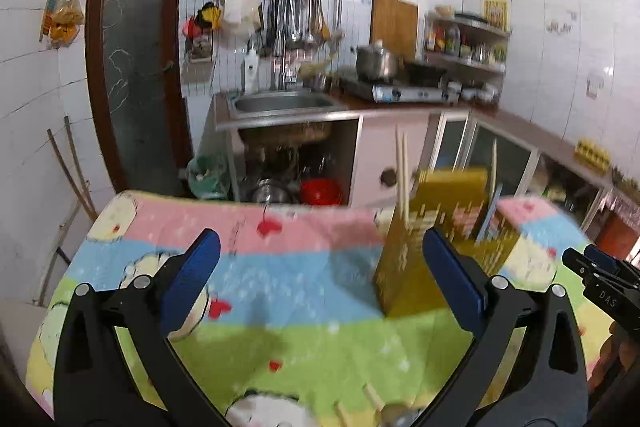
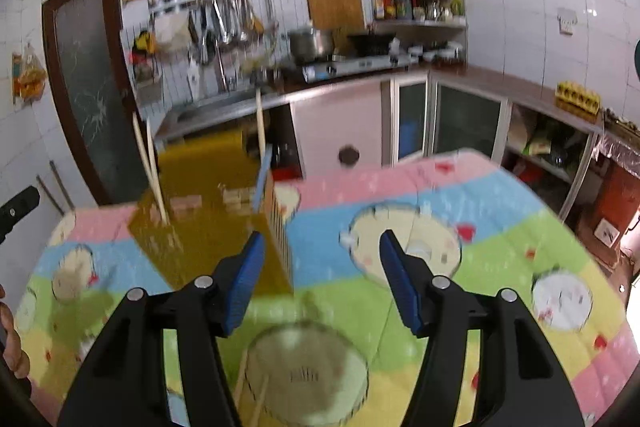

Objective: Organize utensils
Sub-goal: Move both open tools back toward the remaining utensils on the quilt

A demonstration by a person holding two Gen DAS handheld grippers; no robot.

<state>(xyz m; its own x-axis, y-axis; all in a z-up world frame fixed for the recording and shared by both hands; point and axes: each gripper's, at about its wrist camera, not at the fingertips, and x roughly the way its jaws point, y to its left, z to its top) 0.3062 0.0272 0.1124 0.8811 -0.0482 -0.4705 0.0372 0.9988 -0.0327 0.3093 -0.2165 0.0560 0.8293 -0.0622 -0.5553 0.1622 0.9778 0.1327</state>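
A mustard-yellow utensil holder (image 2: 208,227) stands on a cartoon-printed cloth (image 1: 280,267) banded pink, blue, green and yellow.

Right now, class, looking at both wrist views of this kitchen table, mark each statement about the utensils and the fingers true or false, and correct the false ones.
1. The yellow utensil holder lies flat on its side. False: it stands upright on the patterned cloth.
2. Chopsticks stand in the holder. True.
3. The right gripper holds a chopstick. False: its fingers are apart with nothing between them.
4. The left gripper is open and empty. True.
5. A round container sits below the right gripper. True.
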